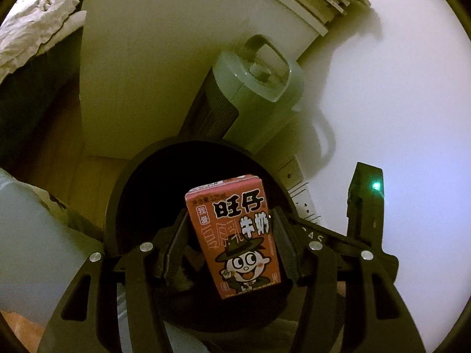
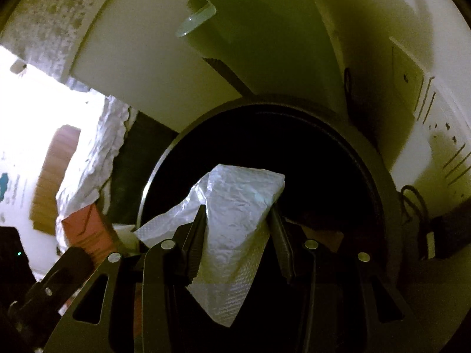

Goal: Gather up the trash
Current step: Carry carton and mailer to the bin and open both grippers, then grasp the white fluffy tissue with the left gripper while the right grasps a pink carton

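Observation:
My left gripper [image 1: 232, 220] is shut on a small red milk carton [image 1: 235, 235] with a cartoon face, held upright over the mouth of a round black trash bin [image 1: 123, 194]. My right gripper [image 2: 238, 214] is shut on a crumpled white paper tissue [image 2: 235, 206], held over the same black bin [image 2: 379, 176]. The red carton [image 2: 88, 229] and the left gripper's body show at the lower left of the right wrist view. The other gripper's body with a green light [image 1: 365, 203] shows at the right of the left wrist view.
A pale green tower fan with a handle [image 1: 256, 88] stands behind the bin against a white cabinet [image 1: 147, 73]. A white wall with a socket strip [image 1: 303, 203] is at the right. A rumpled bed [image 1: 35, 23] lies at the upper left. The floor is wooden.

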Motion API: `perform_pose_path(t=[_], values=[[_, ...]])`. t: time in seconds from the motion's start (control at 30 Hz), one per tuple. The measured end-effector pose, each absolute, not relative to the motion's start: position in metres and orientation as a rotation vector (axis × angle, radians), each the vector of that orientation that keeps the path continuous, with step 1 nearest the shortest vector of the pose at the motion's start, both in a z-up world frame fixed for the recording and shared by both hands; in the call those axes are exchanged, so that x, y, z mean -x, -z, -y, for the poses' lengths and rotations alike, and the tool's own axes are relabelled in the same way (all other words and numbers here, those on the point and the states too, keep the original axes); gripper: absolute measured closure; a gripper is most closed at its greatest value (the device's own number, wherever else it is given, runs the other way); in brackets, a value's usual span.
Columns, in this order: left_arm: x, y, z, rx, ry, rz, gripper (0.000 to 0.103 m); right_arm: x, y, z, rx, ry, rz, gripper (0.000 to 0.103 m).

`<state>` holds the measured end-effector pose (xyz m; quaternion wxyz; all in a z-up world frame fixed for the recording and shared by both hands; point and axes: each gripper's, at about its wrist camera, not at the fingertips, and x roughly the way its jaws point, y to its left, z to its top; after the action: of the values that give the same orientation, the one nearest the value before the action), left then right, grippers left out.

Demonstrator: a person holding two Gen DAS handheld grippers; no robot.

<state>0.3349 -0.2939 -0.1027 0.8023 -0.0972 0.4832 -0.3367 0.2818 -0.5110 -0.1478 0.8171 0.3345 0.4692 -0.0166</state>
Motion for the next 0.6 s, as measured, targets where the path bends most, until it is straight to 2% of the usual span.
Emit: perform_pose_path(t=[0.13,0.27,0.3,0.47,0.6], values=[[-0.337,0.107,0.298,0.193,0.714,-1.049,0.047,-0.274,0.149,0.524,-0.742,0.060,-1.018,0.055],[-0.339,0.108,0.298,0.193,0.702,-1.051,0.043,-0.269,0.149,0.530,-0.783,0.084,-1.002,0.038],[-0.339,0.108,0.298,0.195,0.700,-1.051,0.038,-0.268,0.149,0.530,-0.788,0.083,-0.998,0.038],[-0.335,0.103,0.299,0.191,0.701,-1.036,0.032,-0.266,0.150,0.531,-0.802,0.080,-0.996,0.037],[-0.324,0.091,0.288,0.208,0.700,-1.016,0.031,-0.265,0.147,0.531,-0.818,0.073,-0.973,0.037]])
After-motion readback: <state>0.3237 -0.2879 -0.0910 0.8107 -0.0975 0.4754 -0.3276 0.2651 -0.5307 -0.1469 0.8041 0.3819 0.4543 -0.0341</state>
